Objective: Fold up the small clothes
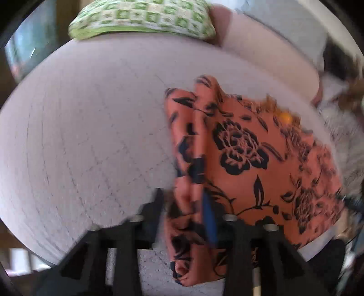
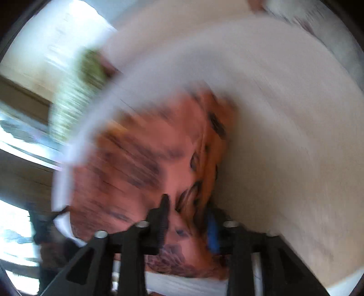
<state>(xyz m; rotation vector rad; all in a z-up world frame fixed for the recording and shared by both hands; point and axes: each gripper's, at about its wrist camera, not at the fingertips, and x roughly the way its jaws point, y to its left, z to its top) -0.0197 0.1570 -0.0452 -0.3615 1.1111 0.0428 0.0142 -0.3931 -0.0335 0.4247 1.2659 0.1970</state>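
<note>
An orange garment with a black flower print (image 1: 245, 150) lies on a pale quilted bed surface (image 1: 91, 136), right of centre in the left wrist view. Its left edge is bunched in a raised fold that runs between the fingers of my left gripper (image 1: 184, 205), which is shut on it. In the right wrist view the same garment (image 2: 141, 164) is blurred by motion. My right gripper (image 2: 186, 211) has a fold of it between its fingers and looks shut on it.
A green and white checked pillow (image 1: 141, 18) lies at the far edge of the bed. A grey cushion or blanket (image 1: 295, 29) sits at the back right. The bed's edge (image 2: 68, 145) and a bright window are to the left in the right wrist view.
</note>
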